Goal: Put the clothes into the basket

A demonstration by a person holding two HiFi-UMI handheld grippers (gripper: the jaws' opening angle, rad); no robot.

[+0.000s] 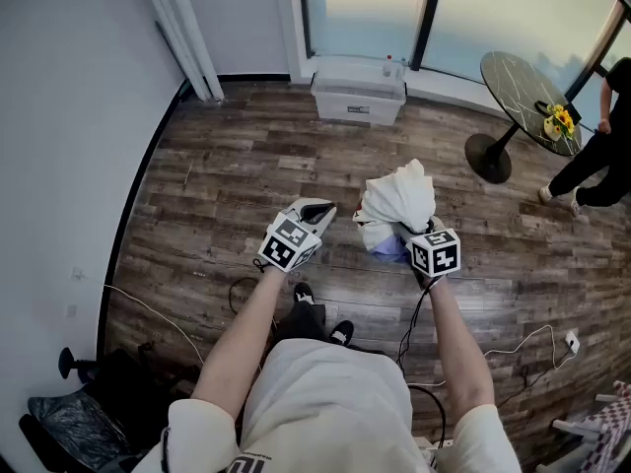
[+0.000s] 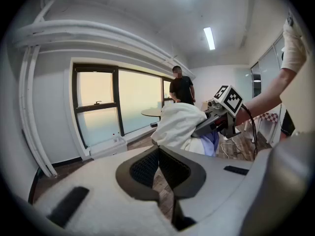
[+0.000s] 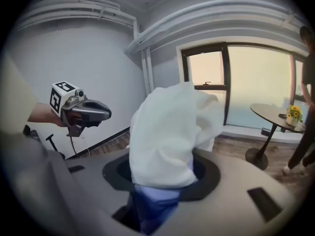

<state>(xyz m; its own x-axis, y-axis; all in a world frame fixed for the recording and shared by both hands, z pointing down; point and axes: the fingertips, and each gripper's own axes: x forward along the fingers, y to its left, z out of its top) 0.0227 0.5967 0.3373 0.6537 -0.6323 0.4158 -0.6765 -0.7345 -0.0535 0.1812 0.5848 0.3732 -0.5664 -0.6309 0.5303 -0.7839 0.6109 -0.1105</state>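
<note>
My right gripper (image 1: 399, 236) is shut on a bundle of clothes (image 1: 399, 200), a white garment over a lavender-blue one, held up above the wooden floor. In the right gripper view the clothes (image 3: 167, 132) fill the space between the jaws of this gripper (image 3: 162, 183) and hide its fingertips. To the left, my left gripper (image 1: 317, 211) is held at about the same height, a short gap from the bundle; its jaws meet with nothing between them (image 2: 158, 154). A white plastic bin (image 1: 358, 98) stands on the floor under the window, far ahead.
A round dark table (image 1: 527, 87) with yellow flowers stands at the back right, and a person in black (image 1: 601, 156) beside it. Cables (image 1: 513, 348) trail over the floor near my feet. A black bag (image 1: 69, 427) lies at the bottom left by the wall.
</note>
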